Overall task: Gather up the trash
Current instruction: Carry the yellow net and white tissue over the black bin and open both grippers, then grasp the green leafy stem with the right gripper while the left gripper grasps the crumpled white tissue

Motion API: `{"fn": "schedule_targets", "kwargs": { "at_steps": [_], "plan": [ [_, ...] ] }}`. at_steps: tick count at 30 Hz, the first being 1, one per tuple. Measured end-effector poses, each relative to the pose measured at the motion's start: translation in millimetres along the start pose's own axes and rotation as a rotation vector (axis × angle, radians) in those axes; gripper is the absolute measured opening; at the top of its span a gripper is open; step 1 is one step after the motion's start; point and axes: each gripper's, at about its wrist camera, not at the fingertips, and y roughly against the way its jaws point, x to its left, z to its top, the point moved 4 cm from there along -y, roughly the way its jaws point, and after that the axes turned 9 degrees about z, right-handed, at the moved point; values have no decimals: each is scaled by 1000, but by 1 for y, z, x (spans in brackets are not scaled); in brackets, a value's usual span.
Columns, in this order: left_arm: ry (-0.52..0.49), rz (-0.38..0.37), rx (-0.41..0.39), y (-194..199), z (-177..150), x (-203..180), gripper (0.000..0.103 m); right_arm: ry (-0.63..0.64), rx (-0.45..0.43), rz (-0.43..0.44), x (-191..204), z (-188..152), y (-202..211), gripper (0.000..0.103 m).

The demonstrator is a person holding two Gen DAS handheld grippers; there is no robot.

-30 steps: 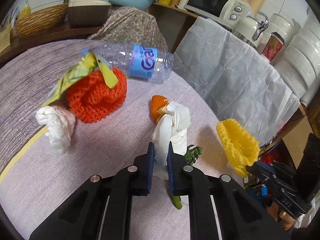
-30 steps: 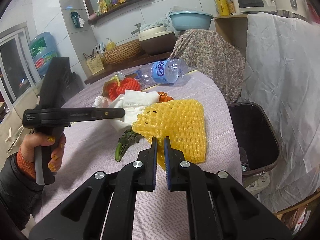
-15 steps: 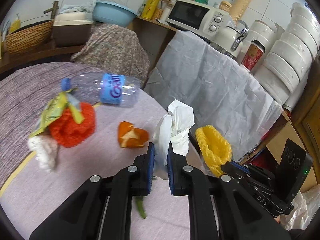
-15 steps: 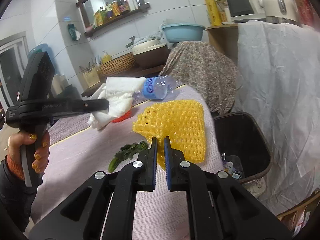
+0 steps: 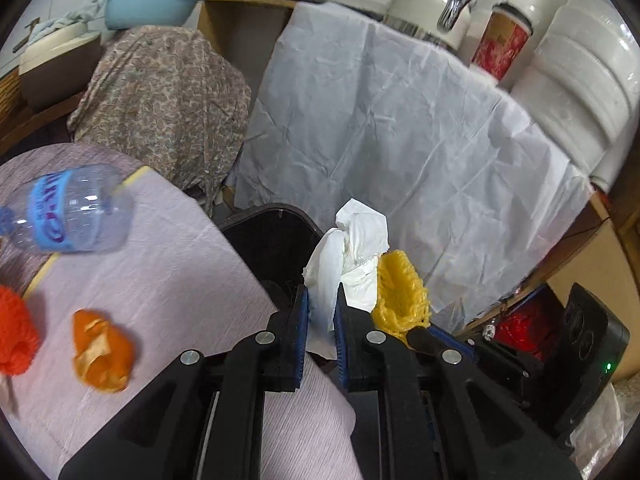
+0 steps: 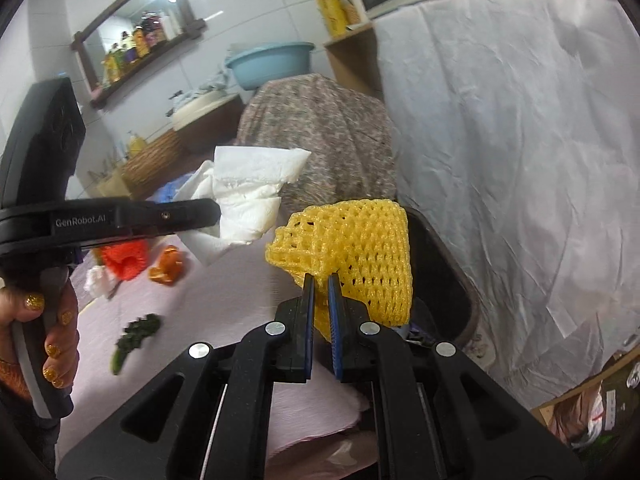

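Observation:
My left gripper is shut on a crumpled white tissue and holds it in the air past the table's edge, over a dark trash bin. My right gripper is shut on a yellow foam fruit net, held beside the tissue above the bin. The net also shows in the left wrist view. The left gripper shows side-on in the right wrist view.
On the pink tablecloth lie a plastic bottle, an orange peel, an orange foam net and a green vegetable scrap. White sheeting hangs behind the bin.
Both grippers have lifted their loads off the table and swung right, from above the tabletop to above the bin. The tissue and the yellow net now hang side by side.

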Motion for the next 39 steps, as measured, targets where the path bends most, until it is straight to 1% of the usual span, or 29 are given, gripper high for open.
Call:
{"fn": "schedule_targets", "kwargs": {
  "at_steps": [3,5,9,15,16,18,19,20,21,22,23,24,25,26,29,32,35,39],
  "plan": [
    [-6,23,38,-26,7,-8,13,-24,24,-30,-22,-5,-16,8],
    [-2,22,62,-41,11,-13,13,-37,35,-42,-34,-7,-26,8],
    [1,36,94,-67,19,-20,13,-70,55,-50,-57,-12,-50,8],
    [-3,60,116,-94,26,-28,13,-98,80,-68,-75,-17,-78,8],
    [-6,60,115,-96,27,-29,14,-102,84,-73,-77,-18,-82,8],
    [-8,57,113,-99,28,-33,23,-105,81,-80,-82,-18,-88,9],
    [-8,56,104,-98,28,-34,36,-102,74,-73,-83,-17,-91,12],
    [-11,64,94,-97,29,-34,49,-97,75,-76,-84,-18,-94,23],
    [-15,74,80,-95,29,-35,55,-88,79,-94,-86,-20,-96,33],
    [-18,78,70,-95,30,-36,62,-79,84,-116,-87,-20,-98,56],
    [-20,78,60,-92,31,-35,64,-70,83,-143,-89,-21,-99,68],
    [-17,79,54,-90,32,-35,65,-67,63,-155,-91,-22,-97,69],
    [-7,76,47,-86,33,-34,70,-67,52,-160,-92,-23,-95,70],
    [5,65,37,-81,35,-33,76,-70,54,-165,-93,-25,-95,71],
    [28,44,-4,-62,37,-30,84,-91,88,-186,-97,-31,-94,75],
    [18,38,-35,-44,34,-30,89,-100,103,-193,-94,-34,-86,77],
    [-6,38,-69,-21,27,-26,91,-99,101,-207,-86,-31,-73,77],
    [10,5,-114,16,14,-13,94,-71,59,-185,-60,-21,-42,78]
  ]
}}
